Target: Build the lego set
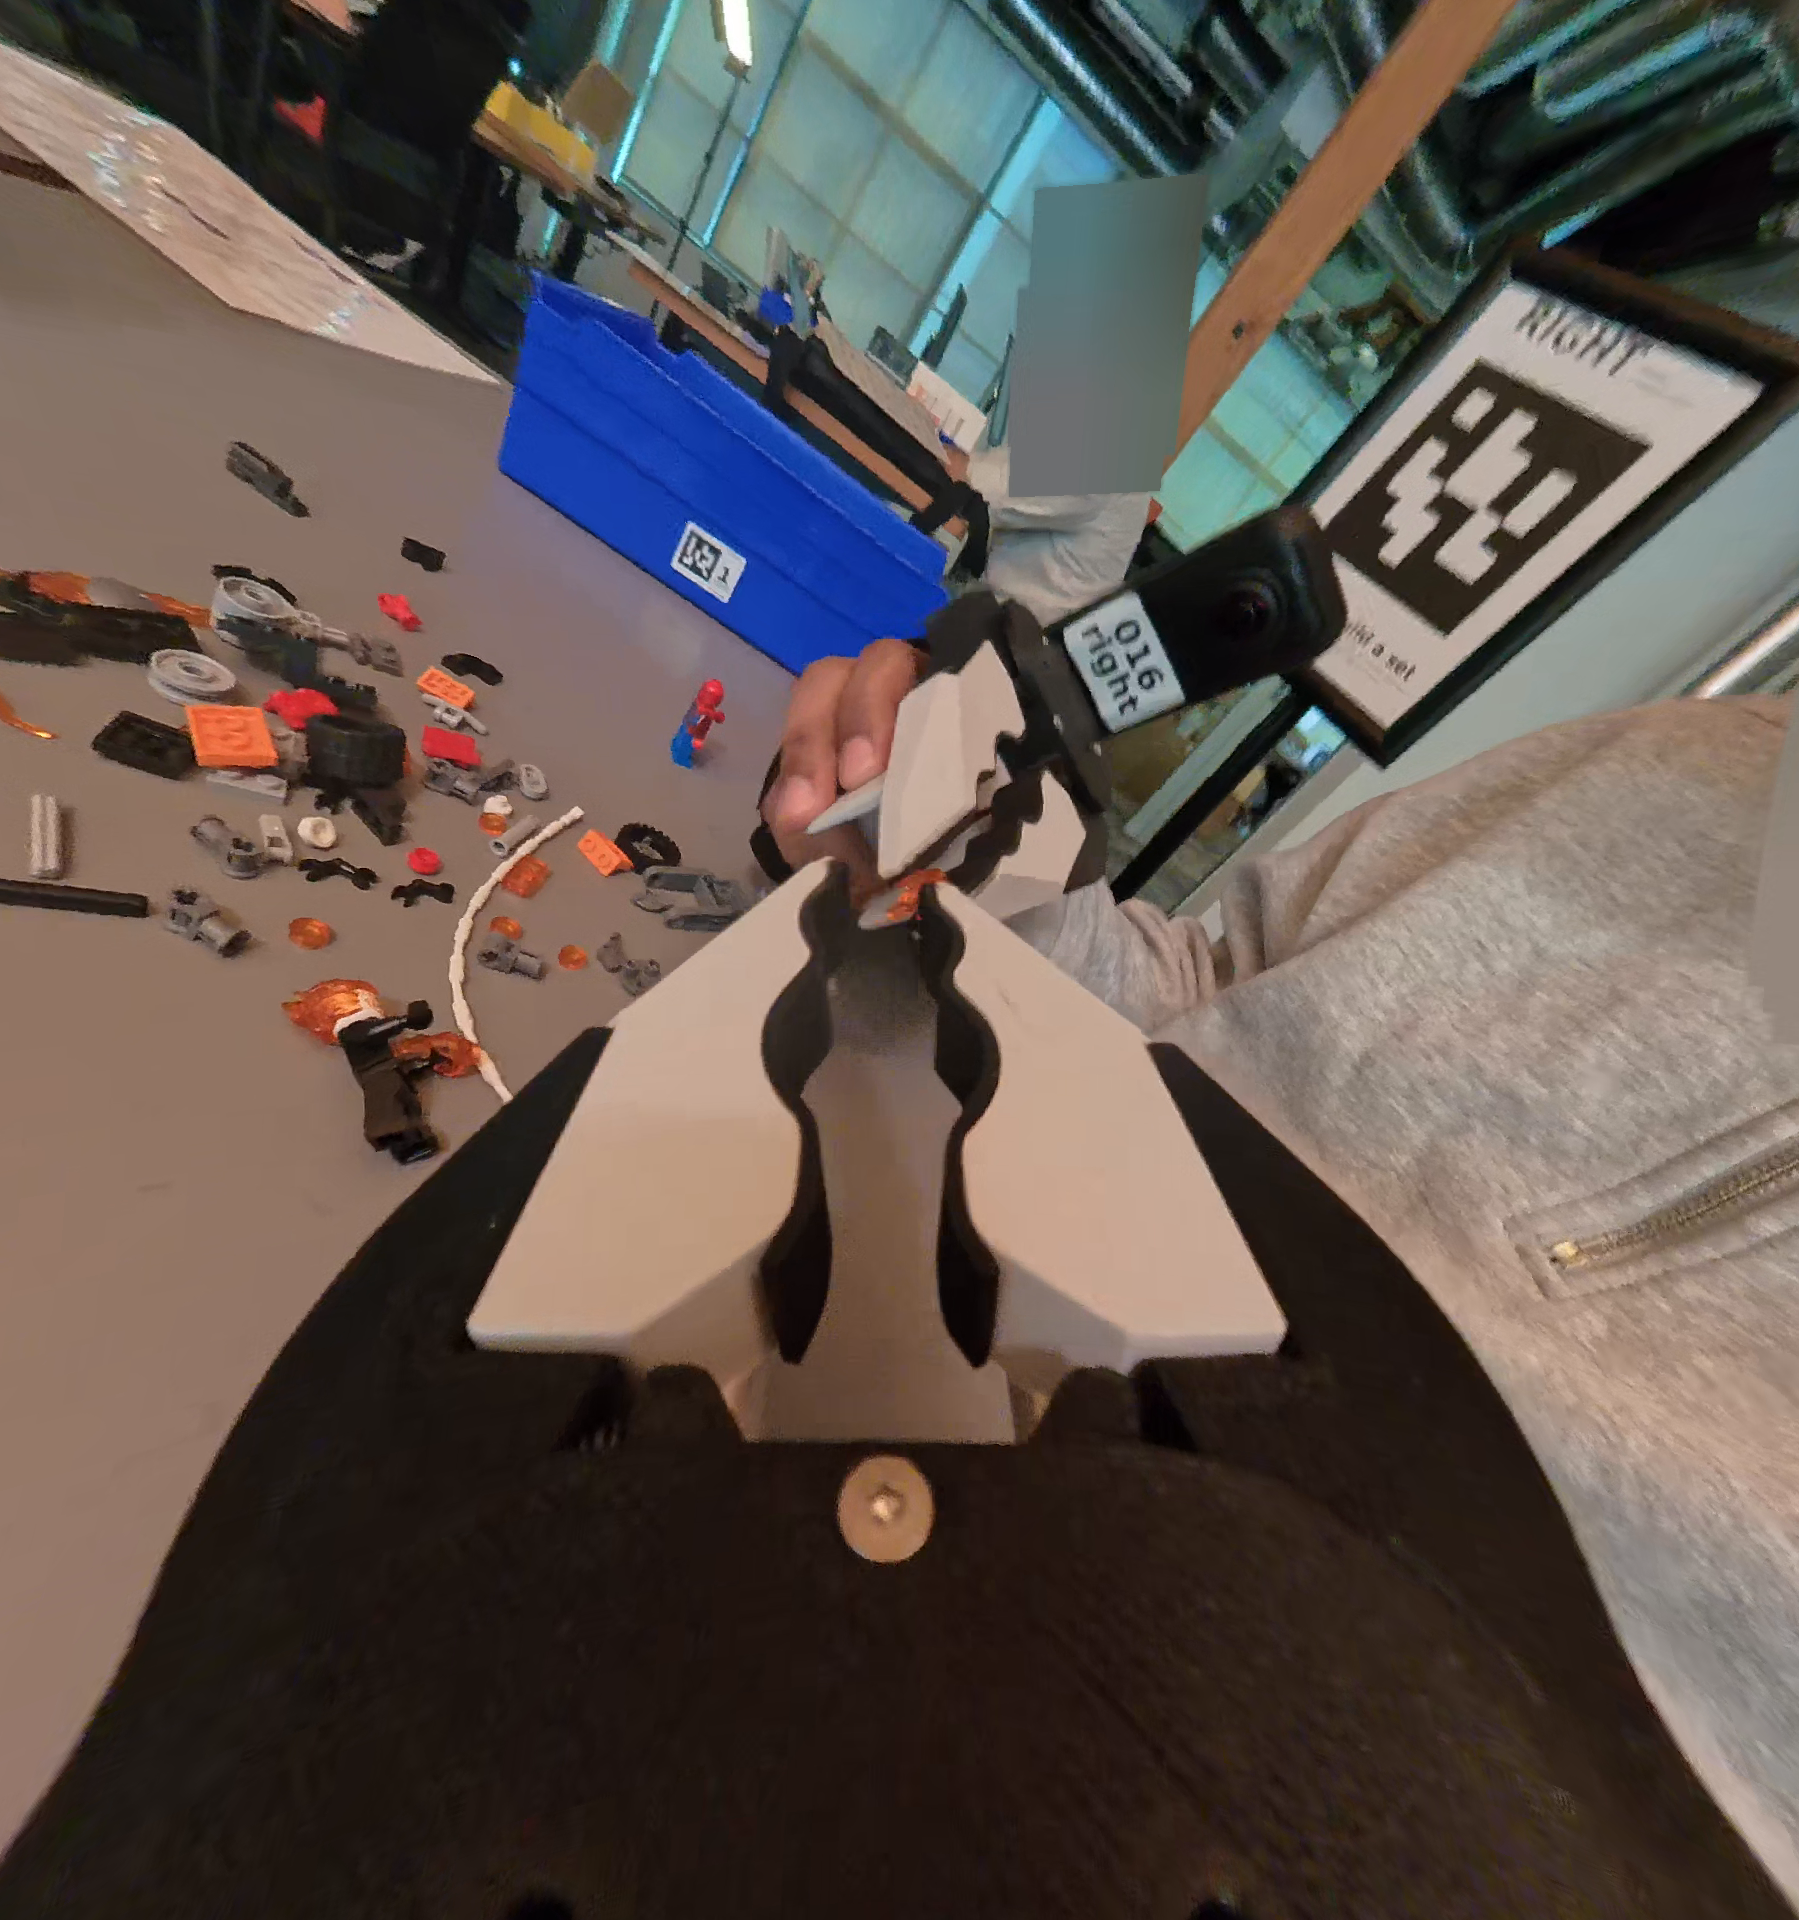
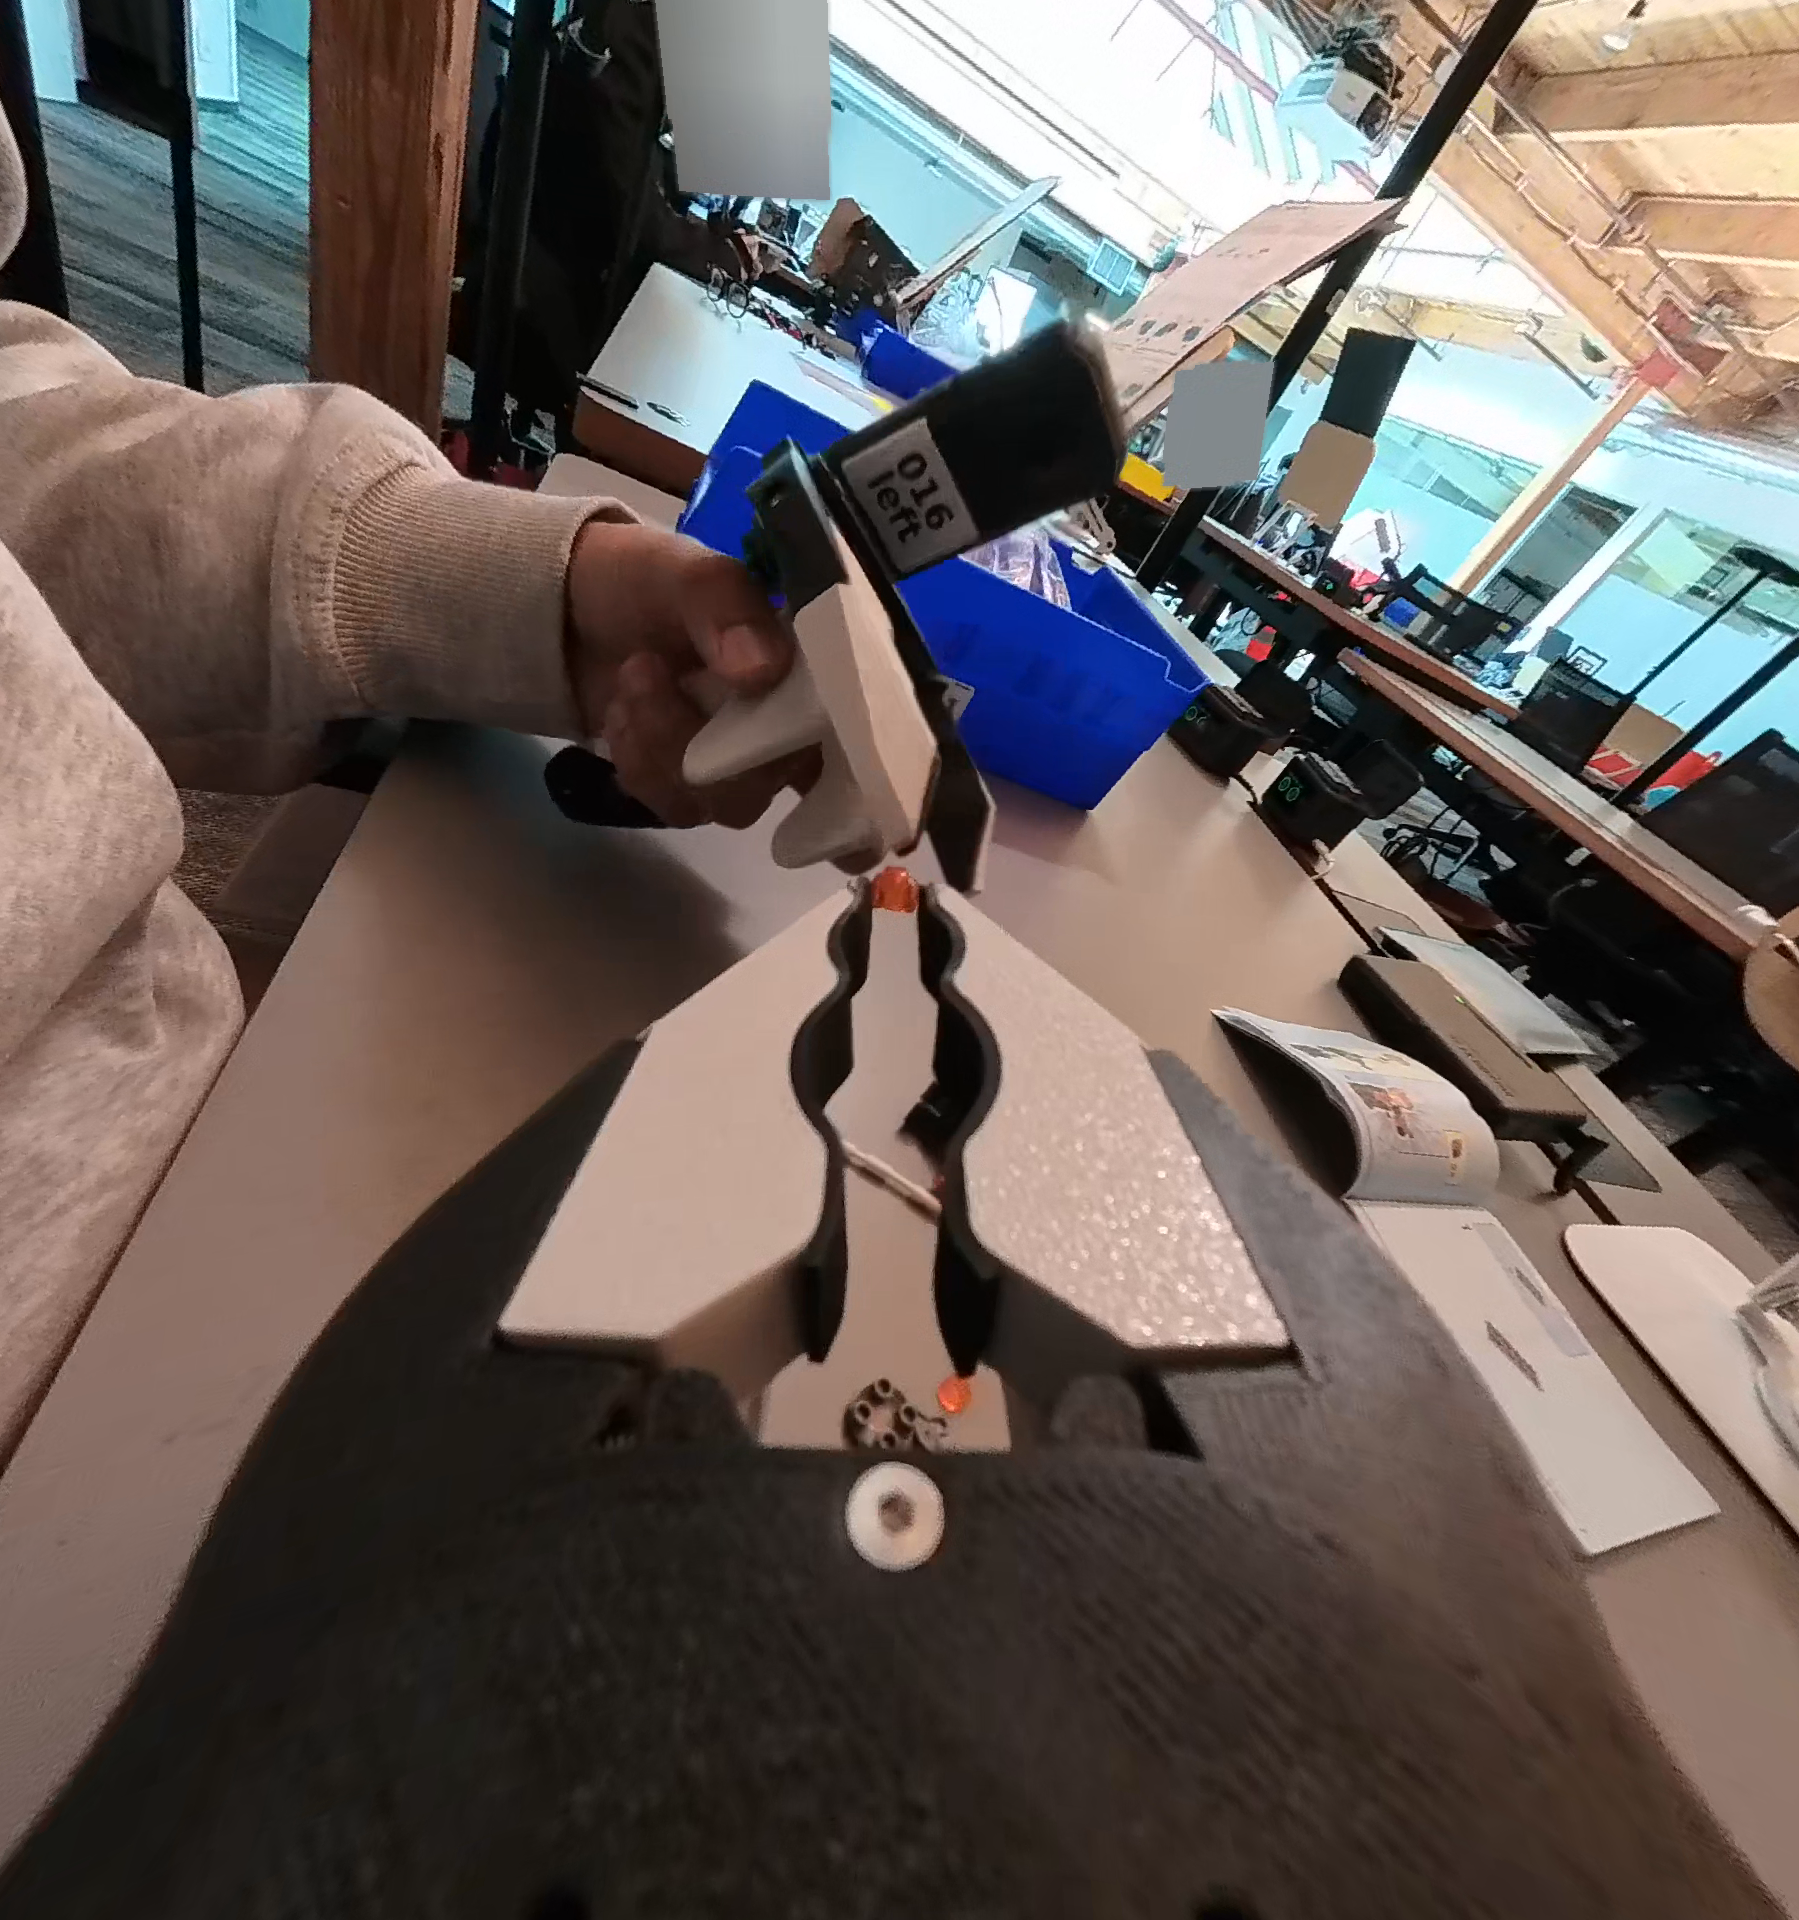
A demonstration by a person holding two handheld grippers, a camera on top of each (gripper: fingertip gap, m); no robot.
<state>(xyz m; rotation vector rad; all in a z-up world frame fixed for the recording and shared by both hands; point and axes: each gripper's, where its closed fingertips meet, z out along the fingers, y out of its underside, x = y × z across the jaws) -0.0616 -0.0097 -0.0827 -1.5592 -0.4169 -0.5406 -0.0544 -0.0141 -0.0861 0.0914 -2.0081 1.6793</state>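
A small translucent orange Lego piece [image 1: 903,896] with a grey part is held in the air above the grey table [image 1: 147,1247]. My left gripper [image 1: 887,906] is shut on it at the fingertips. My right gripper [image 1: 931,878] comes in from the upper right, and its tips meet the same piece. In the right wrist view the orange piece [image 2: 893,891] sits between my right gripper's [image 2: 890,902] closed tips. There the left gripper [image 2: 910,864] presses on it from above. Which gripper bears the piece cannot be told.
Loose Lego parts lie on the table to the left: an orange plate [image 1: 230,736], a black tyre [image 1: 355,748], a white chain [image 1: 469,935], a black minifigure with orange flames [image 1: 386,1049], a red-and-blue minifigure [image 1: 703,717]. A blue bin [image 1: 708,488] stands behind. An instruction booklet [image 2: 1394,1112] lies on the right. Only a small space, under 4 cm, lies between the two pairs of fingers.
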